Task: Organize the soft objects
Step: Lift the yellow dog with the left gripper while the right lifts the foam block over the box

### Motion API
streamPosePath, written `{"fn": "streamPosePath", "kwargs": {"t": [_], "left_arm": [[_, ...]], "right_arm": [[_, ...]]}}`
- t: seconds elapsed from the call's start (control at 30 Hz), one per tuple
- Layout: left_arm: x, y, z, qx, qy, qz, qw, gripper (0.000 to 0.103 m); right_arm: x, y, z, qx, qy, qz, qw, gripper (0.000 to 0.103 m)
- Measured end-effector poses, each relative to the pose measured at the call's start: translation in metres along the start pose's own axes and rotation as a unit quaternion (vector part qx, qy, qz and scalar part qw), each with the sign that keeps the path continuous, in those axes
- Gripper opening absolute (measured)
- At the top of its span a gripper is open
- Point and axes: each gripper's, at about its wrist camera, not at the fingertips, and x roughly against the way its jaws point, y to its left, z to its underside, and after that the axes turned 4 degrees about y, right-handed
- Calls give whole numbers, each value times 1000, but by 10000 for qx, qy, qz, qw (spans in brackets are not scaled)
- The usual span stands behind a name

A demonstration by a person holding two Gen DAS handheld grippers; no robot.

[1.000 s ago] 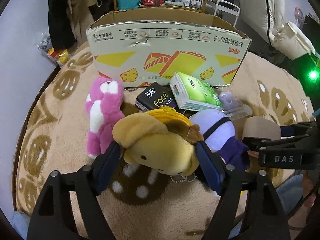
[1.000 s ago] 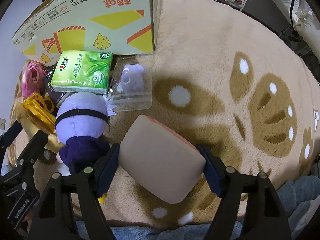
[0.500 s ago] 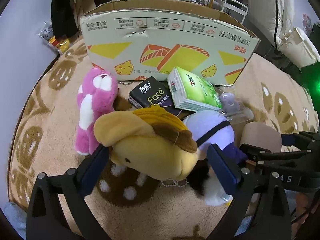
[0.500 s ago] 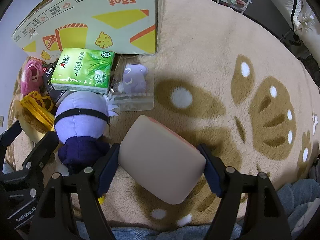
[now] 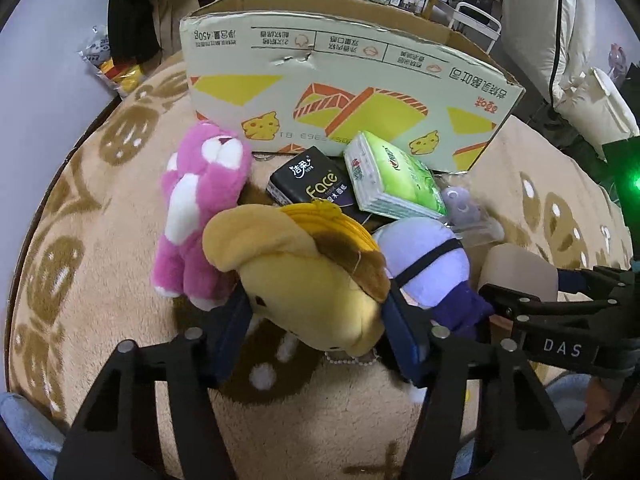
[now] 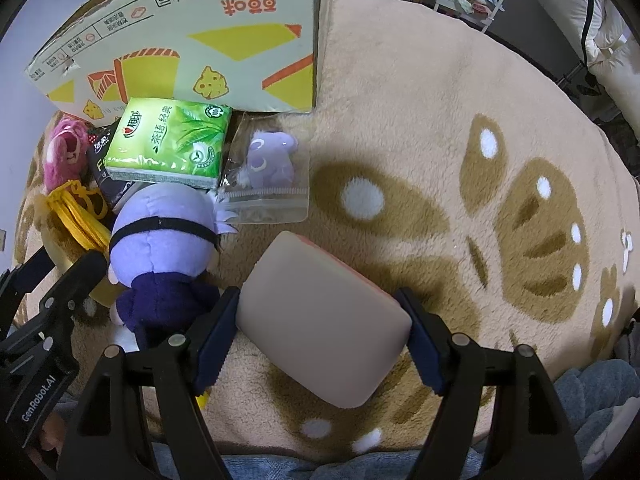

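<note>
My left gripper (image 5: 316,322) is closing, its fingers (image 5: 230,326) squeezing the yellow plush dog (image 5: 304,280), which sits on the rug (image 5: 100,240) between the pink plush (image 5: 196,216) and the purple doll (image 5: 428,264). My right gripper (image 6: 322,338) holds a beige cushion (image 6: 320,328) across wide-set fingers, just above the rug. Tissue packs (image 6: 172,144) lie against the cardboard box (image 5: 344,92) behind
</note>
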Motion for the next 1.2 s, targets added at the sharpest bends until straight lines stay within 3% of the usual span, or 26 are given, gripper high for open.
{"fn": "streamPosePath", "kwargs": {"t": [0.1, 0.3, 0.6, 0.8, 0.9, 1.03, 1.2], "left_arm": [[6, 2, 2, 32, -64, 57, 10000, 60], [19, 0, 6, -113, -274, -213, 9993, 60], [49, -1, 10, -340, -873, -693, 9932, 61], [71, 7, 8, -244, -1230, -783, 9890, 61], [81, 8, 8, -329, -1436, -928, 9847, 61], [100, 9, 7, -504, -1896, -1233, 9728, 61], [121, 15, 2, -498, -2333, -1222, 9634, 61]], "right_arm": [[3, 0, 0, 29, -53, -4, 10000, 73], [10, -3, -1, 20, -230, -200, 9995, 59], [38, -3, 3, 199, -820, -433, 9955, 53], [58, -2, 5, 233, -1260, -608, 9899, 50], [76, 0, 10, 319, -1676, -598, 9835, 50], [106, 1, 19, 268, -2483, -555, 9667, 50], [134, 1, 27, 221, -3202, -650, 9449, 50]]}}
